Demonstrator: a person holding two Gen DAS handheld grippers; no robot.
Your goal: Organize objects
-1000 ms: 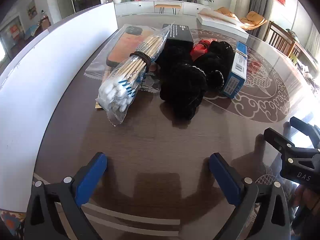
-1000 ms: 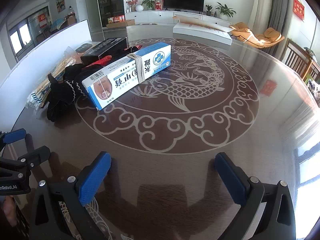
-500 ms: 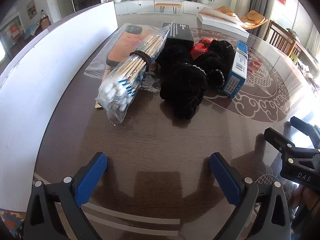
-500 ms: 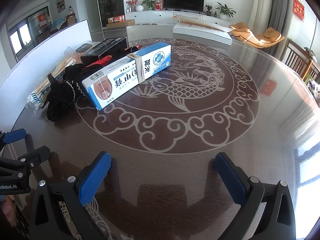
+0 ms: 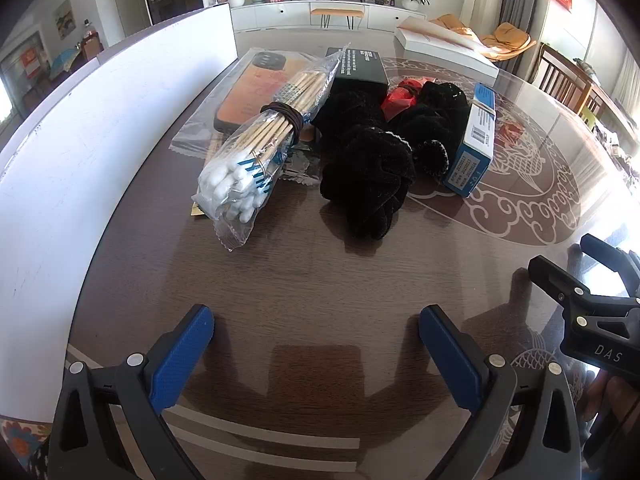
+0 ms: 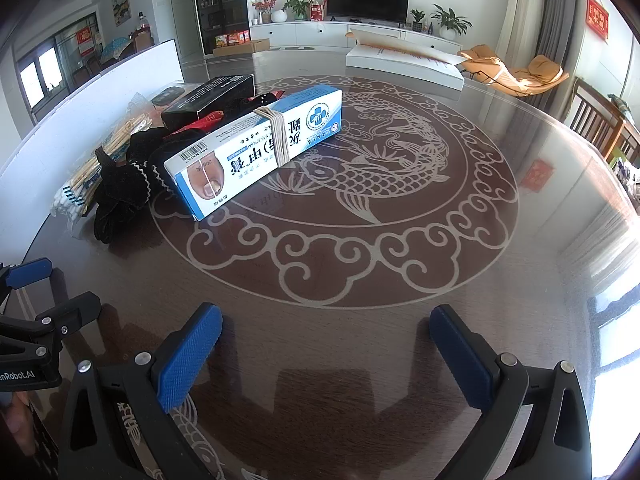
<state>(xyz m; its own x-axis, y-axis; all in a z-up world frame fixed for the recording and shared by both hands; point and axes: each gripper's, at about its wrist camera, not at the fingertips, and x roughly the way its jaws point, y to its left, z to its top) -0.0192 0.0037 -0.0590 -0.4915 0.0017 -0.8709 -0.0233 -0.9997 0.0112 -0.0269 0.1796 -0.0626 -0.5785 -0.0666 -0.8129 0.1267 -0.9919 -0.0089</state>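
Grippers, left (image 5: 316,344) and right (image 6: 326,344), gape empty; one swab bag (image 5: 256,152), one blue box (image 6: 256,144).

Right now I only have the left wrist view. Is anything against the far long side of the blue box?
Observer: No. In the right wrist view that side of the blue box faces bare table, with only the fish pattern beside it.
Operator: Is the right gripper ready to take it?
Observer: The right gripper is open, with nothing between its fingers, and it is well short of the box.
Operator: What's on that side?
Observer: A toenail picture at the near end.
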